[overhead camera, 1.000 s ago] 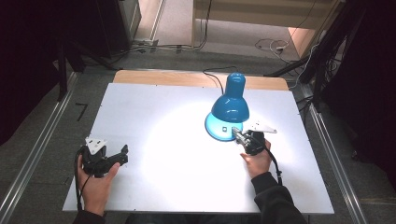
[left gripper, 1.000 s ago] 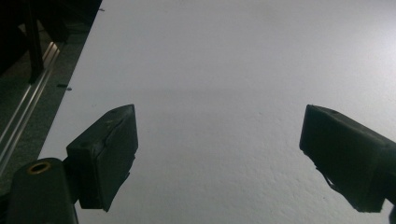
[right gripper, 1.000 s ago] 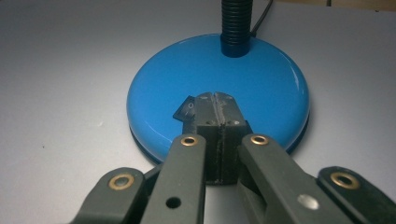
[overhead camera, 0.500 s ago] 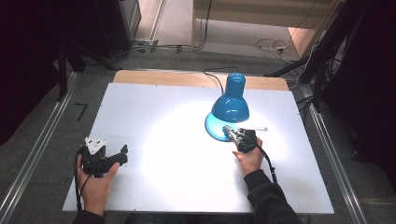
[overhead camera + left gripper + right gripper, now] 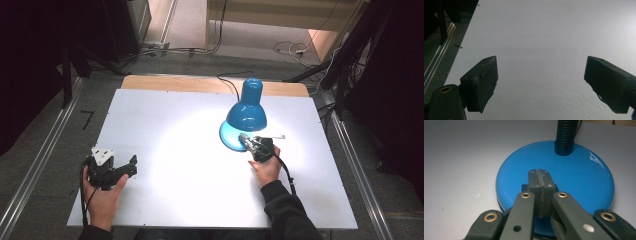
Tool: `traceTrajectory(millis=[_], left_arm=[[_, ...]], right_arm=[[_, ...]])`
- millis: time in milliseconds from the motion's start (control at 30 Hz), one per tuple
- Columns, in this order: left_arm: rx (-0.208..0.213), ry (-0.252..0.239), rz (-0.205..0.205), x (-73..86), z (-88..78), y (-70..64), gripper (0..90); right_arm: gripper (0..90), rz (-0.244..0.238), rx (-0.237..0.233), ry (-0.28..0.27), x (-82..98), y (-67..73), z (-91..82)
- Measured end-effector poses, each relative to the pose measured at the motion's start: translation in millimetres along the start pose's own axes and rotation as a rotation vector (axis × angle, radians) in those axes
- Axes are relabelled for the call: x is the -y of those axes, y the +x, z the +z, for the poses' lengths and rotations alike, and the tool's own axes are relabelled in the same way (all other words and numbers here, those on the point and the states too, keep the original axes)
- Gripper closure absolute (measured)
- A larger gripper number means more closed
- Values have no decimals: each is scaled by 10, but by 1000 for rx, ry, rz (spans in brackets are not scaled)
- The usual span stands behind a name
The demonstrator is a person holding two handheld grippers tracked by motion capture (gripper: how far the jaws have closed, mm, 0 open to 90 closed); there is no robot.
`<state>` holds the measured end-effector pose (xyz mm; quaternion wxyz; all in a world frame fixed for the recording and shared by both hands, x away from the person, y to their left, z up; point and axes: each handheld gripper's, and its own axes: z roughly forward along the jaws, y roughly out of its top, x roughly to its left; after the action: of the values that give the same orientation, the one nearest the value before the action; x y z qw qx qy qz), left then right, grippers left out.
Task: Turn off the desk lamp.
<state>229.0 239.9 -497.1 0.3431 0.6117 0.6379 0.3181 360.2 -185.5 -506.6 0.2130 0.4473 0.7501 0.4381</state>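
Currently the right gripper (image 5: 539, 173) has its jaws fully closed, empty, tips on the blue lamp base (image 5: 579, 177) at the surface's (image 5: 165, 115) far right. Press straight down, gently. Left gripper (image 5: 541, 82) rests wide open.

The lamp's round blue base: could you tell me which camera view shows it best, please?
The right gripper view: the base spreads across the frame, with the black ribbed neck rising from it and the shut right gripper over it. The high view shows the base small, partly under the shade. The left gripper view shows bare table.
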Motion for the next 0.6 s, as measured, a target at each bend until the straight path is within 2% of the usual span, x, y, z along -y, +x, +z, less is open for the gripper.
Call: traceTrajectory(millis=[600], left_arm=[[4,2,2,2,9,-14,128]], right_arm=[[883,-2,-10,-6,-13,-6,19]])
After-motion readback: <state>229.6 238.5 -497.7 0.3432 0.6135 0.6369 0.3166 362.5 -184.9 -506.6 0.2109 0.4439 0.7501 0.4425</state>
